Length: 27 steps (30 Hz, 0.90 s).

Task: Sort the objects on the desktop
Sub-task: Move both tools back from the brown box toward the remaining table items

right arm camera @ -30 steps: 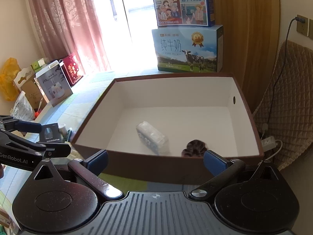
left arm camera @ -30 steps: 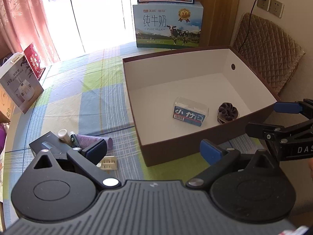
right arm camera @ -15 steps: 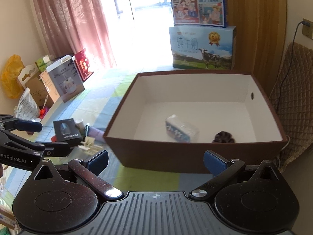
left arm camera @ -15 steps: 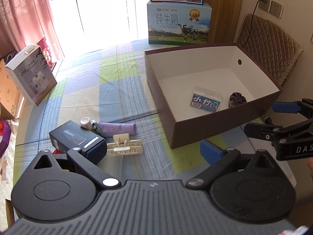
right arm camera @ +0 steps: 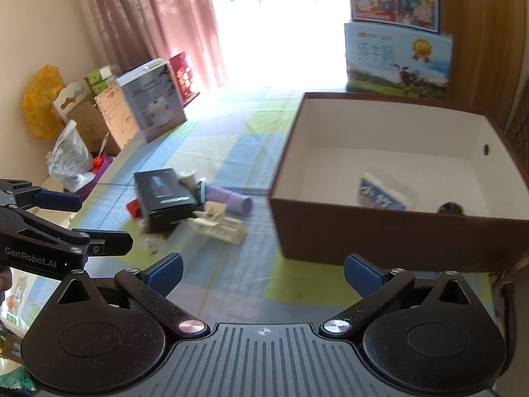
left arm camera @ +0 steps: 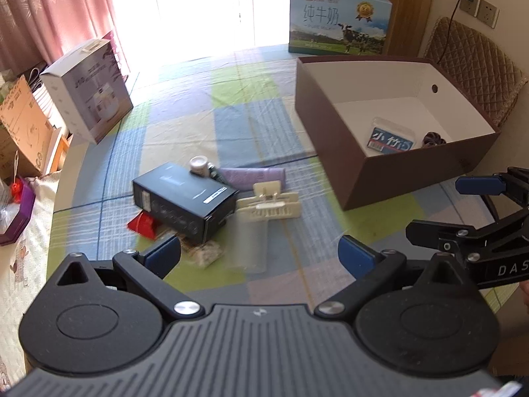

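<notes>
Sorting stands partly done. Two items lie inside the brown box [left arm camera: 390,178], right of centre in the left wrist view: a blue-labelled clear packet [left arm camera: 391,137] and a small dark round item [left arm camera: 432,139] just beside it against the near wall. Neither tool carries anything.

Outstanding work is a cluster on the tabletop [left arm camera: 185,122], centre-left of the same view, well apart from the box. It comprises a black carton [left arm camera: 185,198], a small white jar [left arm camera: 198,165] touching its far edge, a purple roll [left arm camera: 253,177] beside the jar, a cream plastic clip [left arm camera: 269,203] just right of the carton, a red item [left arm camera: 142,225] partly under the carton, and a clear sheet-like piece [left arm camera: 249,248] nearest the camera, too blurred to identify.

Left tool [left arm camera: 259,254]: jaws spread wide, empty. The cluster lies just ahead of its fingertips, the carton nearest the left-hand pad.

Right tool [right arm camera: 263,271]: jaws likewise wide, empty. In its view the box fills the right half and the cluster sits left of centre, further off.

Judgement: most of the task remains; the left tool is better placed for the next pick.
</notes>
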Each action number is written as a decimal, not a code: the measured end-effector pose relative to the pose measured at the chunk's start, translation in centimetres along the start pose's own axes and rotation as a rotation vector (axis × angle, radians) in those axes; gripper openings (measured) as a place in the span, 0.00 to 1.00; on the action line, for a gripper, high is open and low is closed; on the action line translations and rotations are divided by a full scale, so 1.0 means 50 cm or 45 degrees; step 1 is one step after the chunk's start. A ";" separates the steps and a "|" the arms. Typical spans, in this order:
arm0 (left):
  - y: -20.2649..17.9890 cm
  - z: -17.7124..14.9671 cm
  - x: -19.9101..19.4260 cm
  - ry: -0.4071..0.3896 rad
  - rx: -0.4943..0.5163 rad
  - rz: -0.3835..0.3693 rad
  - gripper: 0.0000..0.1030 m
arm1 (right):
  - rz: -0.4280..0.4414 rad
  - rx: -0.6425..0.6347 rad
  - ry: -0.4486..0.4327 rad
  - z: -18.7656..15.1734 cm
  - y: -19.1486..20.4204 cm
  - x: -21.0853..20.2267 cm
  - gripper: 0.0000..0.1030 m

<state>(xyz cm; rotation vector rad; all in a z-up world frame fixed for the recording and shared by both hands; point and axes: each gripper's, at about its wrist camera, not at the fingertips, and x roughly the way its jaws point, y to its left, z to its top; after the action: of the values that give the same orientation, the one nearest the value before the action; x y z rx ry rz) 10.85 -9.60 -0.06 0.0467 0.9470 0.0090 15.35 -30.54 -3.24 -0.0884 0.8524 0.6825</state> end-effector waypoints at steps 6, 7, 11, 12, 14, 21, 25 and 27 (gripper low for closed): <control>0.062 -0.040 -0.001 0.036 -0.026 0.022 0.97 | 0.026 0.008 0.037 -0.014 0.053 0.035 0.98; 0.074 -0.047 0.000 0.040 -0.034 0.025 0.97 | 0.029 0.012 0.045 -0.017 0.061 0.041 0.98; 0.117 -0.069 0.001 0.049 -0.064 0.046 0.97 | 0.035 0.012 0.062 -0.025 0.090 0.068 0.98; 0.128 -0.074 0.003 0.053 -0.073 0.052 0.97 | 0.036 0.013 0.067 -0.026 0.095 0.075 0.98; 0.147 -0.082 0.005 0.059 -0.084 0.068 0.97 | 0.034 0.014 0.073 -0.029 0.108 0.089 0.98; 0.203 -0.100 0.022 0.080 -0.106 0.087 0.97 | 0.008 0.035 0.078 -0.030 0.141 0.136 0.98; 0.224 -0.103 0.037 0.085 -0.104 0.076 0.97 | 0.003 0.036 0.086 -0.028 0.160 0.159 0.98; 0.232 -0.102 0.044 0.086 -0.098 0.065 0.97 | -0.001 0.035 0.088 -0.026 0.168 0.171 0.98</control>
<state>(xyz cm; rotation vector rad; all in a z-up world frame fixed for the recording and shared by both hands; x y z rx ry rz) 8.15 2.21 -4.30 -0.0005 1.0117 0.0945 13.49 -19.93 -8.67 -0.0883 0.9281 0.6696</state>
